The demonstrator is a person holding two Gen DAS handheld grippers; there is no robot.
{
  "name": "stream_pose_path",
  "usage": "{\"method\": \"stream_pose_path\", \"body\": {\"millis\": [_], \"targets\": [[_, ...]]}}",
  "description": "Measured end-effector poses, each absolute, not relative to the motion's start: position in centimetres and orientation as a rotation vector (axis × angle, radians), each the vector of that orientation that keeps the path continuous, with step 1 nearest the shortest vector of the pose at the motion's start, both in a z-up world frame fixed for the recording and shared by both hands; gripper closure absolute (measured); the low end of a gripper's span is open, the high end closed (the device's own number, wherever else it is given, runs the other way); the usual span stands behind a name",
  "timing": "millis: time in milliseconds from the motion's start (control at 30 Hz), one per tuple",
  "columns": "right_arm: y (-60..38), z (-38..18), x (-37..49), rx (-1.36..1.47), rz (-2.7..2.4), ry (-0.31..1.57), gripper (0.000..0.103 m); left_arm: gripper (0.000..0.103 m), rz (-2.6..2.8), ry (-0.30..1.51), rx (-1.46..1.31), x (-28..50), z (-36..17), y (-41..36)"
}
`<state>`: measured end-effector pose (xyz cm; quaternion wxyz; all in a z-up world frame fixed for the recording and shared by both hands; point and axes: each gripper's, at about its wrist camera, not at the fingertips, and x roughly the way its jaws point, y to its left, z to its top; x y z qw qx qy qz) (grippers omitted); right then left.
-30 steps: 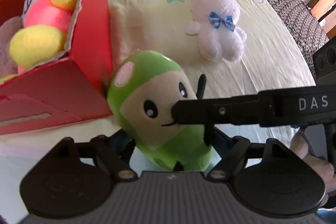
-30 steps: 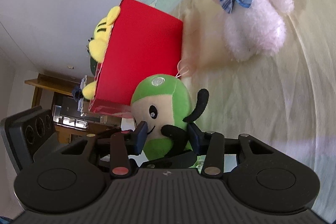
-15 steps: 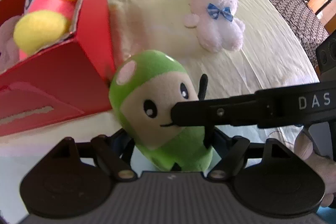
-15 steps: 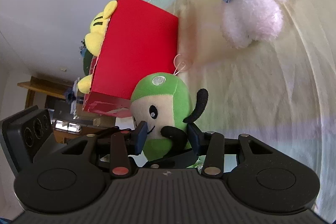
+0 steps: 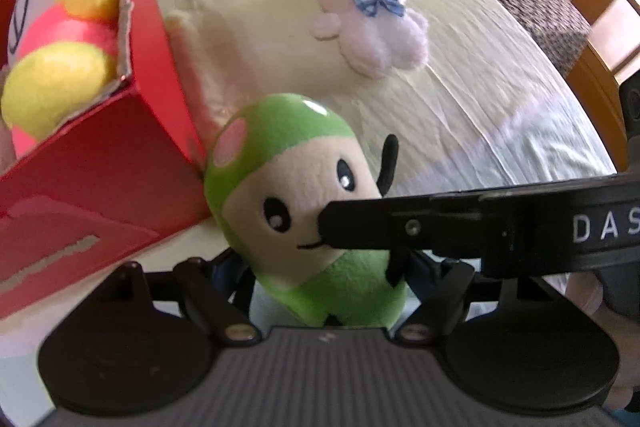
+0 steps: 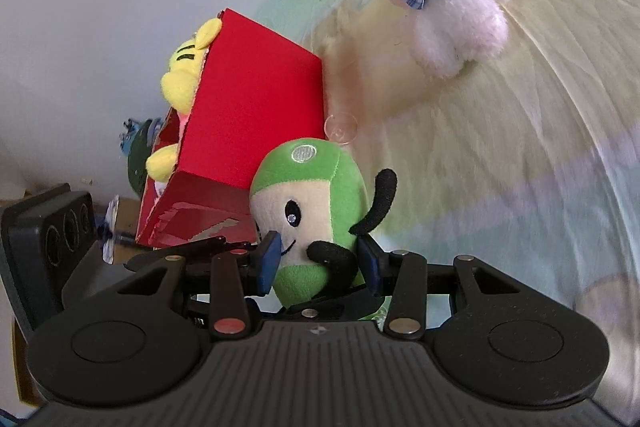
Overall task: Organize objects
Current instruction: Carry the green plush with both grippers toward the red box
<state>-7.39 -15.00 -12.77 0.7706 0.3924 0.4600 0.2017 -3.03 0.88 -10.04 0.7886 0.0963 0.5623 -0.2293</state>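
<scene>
Two tongs meet on my green plush [image 5: 304,211]: from the left wrist, my left tongs [image 5: 324,279] clamp its lower body beside the red box [image 5: 132,155] holding a yellow plush [image 5: 68,39]. From the right wrist, my right tongs [image 6: 318,263] pinch it too; a pink plush [image 6: 448,15] lies well apart on the bed [image 6: 500,155].

The mushroom plush [image 5: 304,203] sits right of the box [image 5: 120,163], the bear [image 5: 68,27] inside it, the seal plush [image 5: 372,19] behind.
</scene>
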Motion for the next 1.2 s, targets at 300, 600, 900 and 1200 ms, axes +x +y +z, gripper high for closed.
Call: {"method": "stream_pose_path", "body": {"millis": [300,600,900,1200], "targets": [[-13.0,-11.2,-10.9,0.881,0.345,0.918,0.058,0.024,-0.632,1.158,0.275,-4.7,-8.6,2.8],[-10.6,-9.0,-13.5,0.887,0.316,0.849,0.058,0.025,-0.741,1.077,0.325,-7.1,-6.4,5.2],[-7.4,-5.1,-12.7,0.808,0.393,0.789,0.059,0.025,-0.747,0.957,0.252,-7.9,-2.7,9.5],[-4.4,-0.2,-9.7,0.741,0.527,0.686,0.061,0.025,-0.684,0.813,0.143,-7.1,2.0,14.7]]}}
